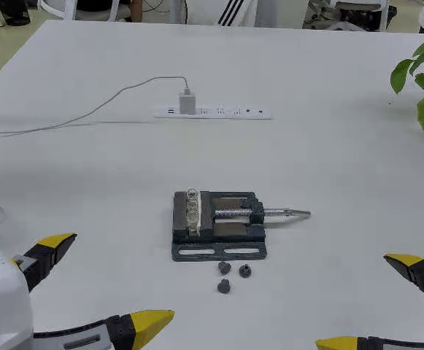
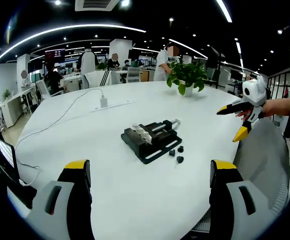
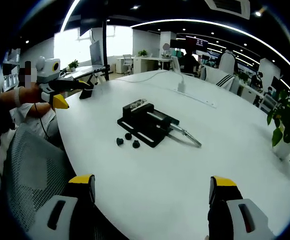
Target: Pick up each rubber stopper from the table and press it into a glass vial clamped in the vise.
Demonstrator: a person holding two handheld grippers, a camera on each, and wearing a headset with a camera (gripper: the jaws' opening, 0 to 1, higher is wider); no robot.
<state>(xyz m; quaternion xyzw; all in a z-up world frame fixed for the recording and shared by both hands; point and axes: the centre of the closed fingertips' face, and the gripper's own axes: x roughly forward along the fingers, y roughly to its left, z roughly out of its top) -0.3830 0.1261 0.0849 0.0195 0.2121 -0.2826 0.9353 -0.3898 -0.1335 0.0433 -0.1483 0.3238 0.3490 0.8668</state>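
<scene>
Three rubber stoppers lie loose on the white table, clustered just beside the near edge of the vise, slightly right of its centre. None is held or seated yet. A row of clear glass vials stands upright, clamped at the left end of the vise. The screw handle projects to the right.

Left gripper hovers near and to the left, jaws spread wide, holding nothing. Right gripper hovers near and to the right, jaws likewise apart and unloaded. Both are well apart from the stoppers.

Step in hand, as judged: approach and first pick.
1. The right gripper appears to have the clearer path to the cluster.
2. Select an outer stopper to avoid nudging its neighbours.
3. Which end of each stopper faces up cannot be told; check before closing.
4. Grip across the wider end, leaving the plug end free.
5. Align over a vial mouth and press straight down, not sideways against the glass.

A power strip lies on the far side, clear of the work.
</scene>
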